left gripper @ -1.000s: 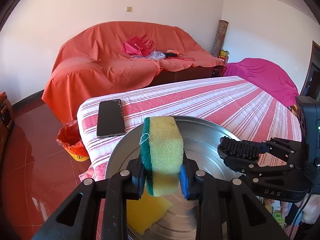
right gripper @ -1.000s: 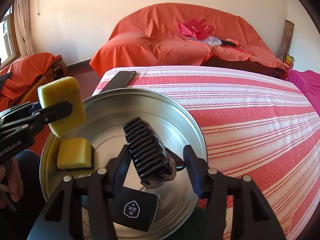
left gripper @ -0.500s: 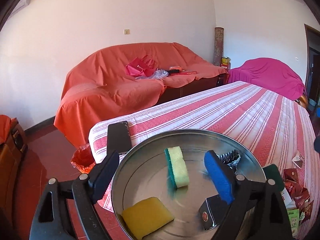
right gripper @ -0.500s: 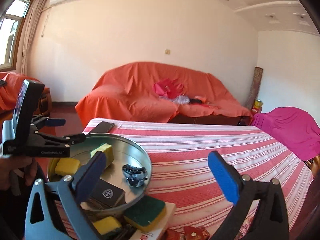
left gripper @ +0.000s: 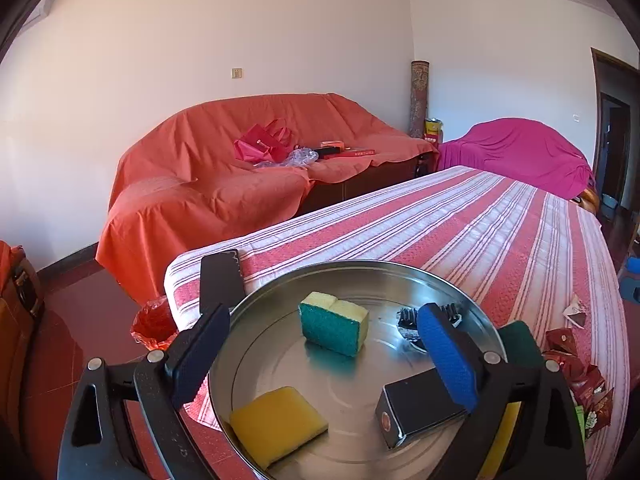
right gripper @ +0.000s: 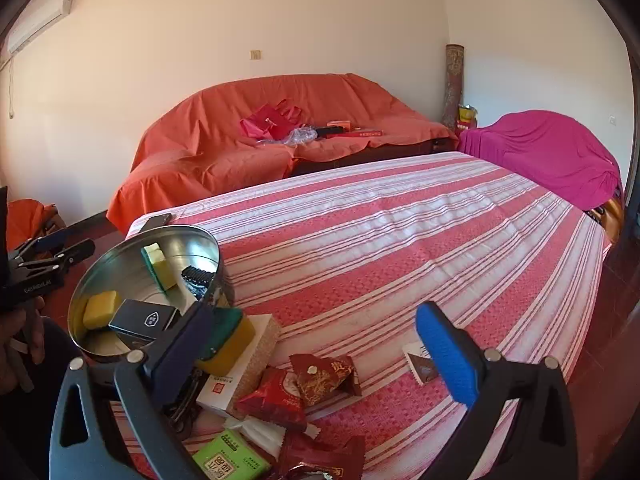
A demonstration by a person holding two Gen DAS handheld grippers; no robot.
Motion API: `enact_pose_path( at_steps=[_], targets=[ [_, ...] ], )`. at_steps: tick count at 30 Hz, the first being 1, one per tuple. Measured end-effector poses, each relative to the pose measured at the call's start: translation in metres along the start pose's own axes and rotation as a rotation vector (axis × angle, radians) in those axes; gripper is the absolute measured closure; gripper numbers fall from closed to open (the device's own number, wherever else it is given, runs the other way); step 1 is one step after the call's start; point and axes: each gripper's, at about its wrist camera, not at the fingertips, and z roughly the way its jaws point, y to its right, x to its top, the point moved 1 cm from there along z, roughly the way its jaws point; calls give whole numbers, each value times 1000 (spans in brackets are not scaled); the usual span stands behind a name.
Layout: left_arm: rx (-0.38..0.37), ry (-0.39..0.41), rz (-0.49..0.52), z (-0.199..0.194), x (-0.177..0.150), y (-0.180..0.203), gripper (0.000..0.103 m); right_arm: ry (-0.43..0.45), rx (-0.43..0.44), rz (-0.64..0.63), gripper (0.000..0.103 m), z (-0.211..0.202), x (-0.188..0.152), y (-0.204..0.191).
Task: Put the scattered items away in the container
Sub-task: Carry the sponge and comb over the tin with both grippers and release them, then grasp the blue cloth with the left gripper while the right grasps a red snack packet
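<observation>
A round metal pan (left gripper: pixel 400 276) (right gripper: pixel 120 246) sits at the near left corner of the striped table. In it lie a green-and-yellow sponge (left gripper: pixel 334 322) (right gripper: pixel 158 260), a yellow sponge (left gripper: pixel 278 420) (right gripper: pixel 100 308), a black box (left gripper: pixel 420 404) (right gripper: pixel 144 318) and a black hair clip (left gripper: pixel 408 316) (right gripper: pixel 196 274). My left gripper (left gripper: pixel 324 360) is open and empty above the pan's near side. My right gripper (right gripper: pixel 316 352) is open and empty above scattered items: another green-and-yellow sponge (right gripper: pixel 230 338), red packets (right gripper: pixel 320 376), a white box (right gripper: pixel 236 376) and a green packet (right gripper: pixel 230 464).
A black phone (left gripper: pixel 220 280) lies on the table behind the pan. A small printed card (right gripper: pixel 418 364) lies on the cloth to the right. An orange-covered sofa (right gripper: pixel 280 144) and a magenta-covered chair (right gripper: pixel 552 152) stand beyond the table. A red bag (left gripper: pixel 154 322) sits on the floor.
My left gripper opened and let the green-and-yellow sponge fall into the pan. My right gripper opened, left the hair clip in the pan and drew back to the right over the scattered items.
</observation>
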Motion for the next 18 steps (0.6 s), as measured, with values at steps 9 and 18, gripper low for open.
enact_pose_path(
  at_steps=[9, 18],
  targets=[
    [-149, -8, 87, -29, -17, 45, 5, -128, 45, 128, 0, 0, -24, 30],
    [-536, -62, 419, -67, -60, 127, 4, -170, 24, 5, 0, -27, -47, 21]
  ],
)
